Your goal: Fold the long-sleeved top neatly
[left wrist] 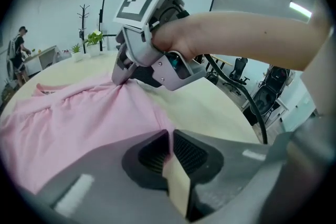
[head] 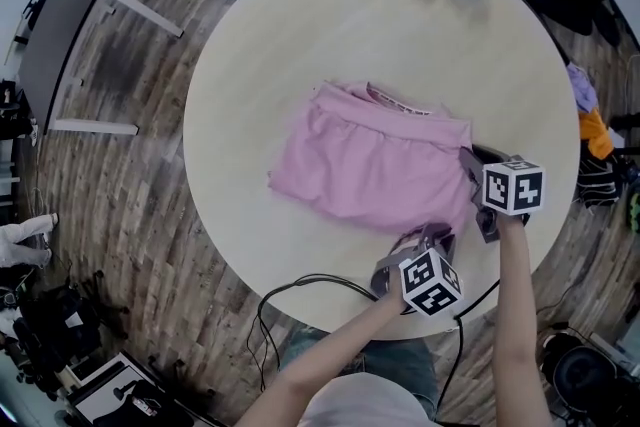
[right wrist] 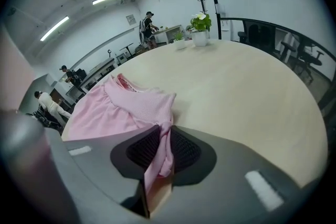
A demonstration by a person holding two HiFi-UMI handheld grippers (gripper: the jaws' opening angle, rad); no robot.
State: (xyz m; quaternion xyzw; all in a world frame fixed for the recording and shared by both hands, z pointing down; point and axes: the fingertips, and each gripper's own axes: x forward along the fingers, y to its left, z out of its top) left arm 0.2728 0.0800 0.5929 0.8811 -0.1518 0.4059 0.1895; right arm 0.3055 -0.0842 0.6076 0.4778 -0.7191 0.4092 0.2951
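Left tool (left wrist: 169,150) and right tool (right wrist: 162,148) each pinch the pink top (head: 370,160), lying crosswise, collar (head: 397,102) facing away.

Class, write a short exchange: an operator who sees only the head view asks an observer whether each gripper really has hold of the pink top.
Operator: Does the right gripper hold the pink top?
Observer: Yes. The right gripper view shows a bunched fold of it pinched between the jaws.
Operator: And the left?
Observer: The left gripper has its jaws shut on a thin edge of the top.
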